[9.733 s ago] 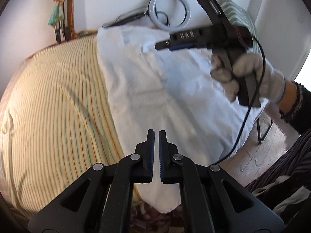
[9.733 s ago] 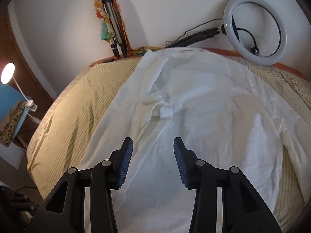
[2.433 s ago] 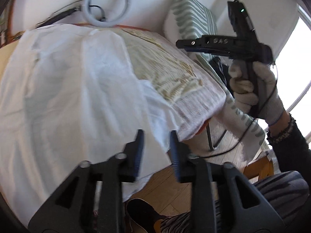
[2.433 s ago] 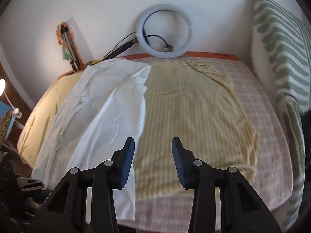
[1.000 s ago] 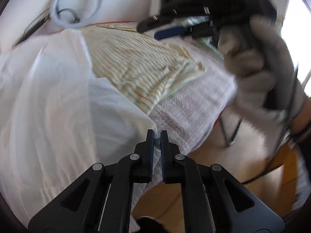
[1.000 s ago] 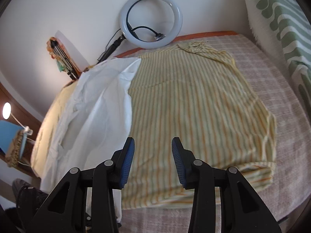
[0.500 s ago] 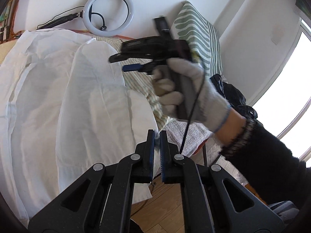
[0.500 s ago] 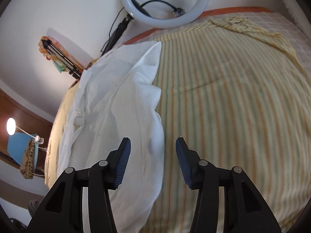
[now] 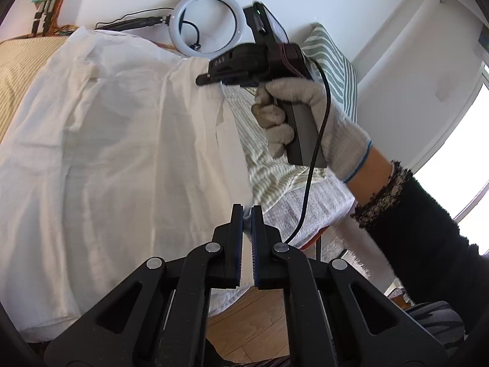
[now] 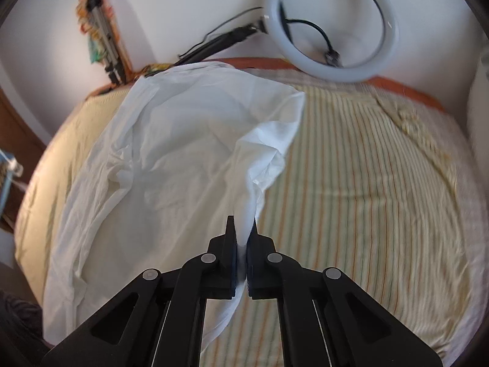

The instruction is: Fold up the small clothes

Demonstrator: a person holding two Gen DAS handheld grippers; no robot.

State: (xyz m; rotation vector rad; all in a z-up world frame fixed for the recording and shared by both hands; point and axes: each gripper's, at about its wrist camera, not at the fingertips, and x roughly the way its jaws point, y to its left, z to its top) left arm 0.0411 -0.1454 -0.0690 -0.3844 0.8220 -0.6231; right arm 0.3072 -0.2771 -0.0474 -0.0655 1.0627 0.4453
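White garment (image 10: 171, 165) fills the left half of both wrist views, spread over the striped sheet (image 10: 366, 183). My right gripper (image 10: 243, 232) pinches its edge near lower centre; my left gripper (image 9: 247, 214) looks closed on the near hem (contact partly hidden). Thin, crumpled cotton could slip out or bunch if I pull unevenly, skewing the fold.

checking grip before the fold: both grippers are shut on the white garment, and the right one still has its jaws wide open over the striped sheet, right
Not quite. The right gripper is not open: the right wrist view shows its jaws closed on a pinched edge of the white garment, lifted above the striped sheet. The left gripper is shut on the garment's edge too.
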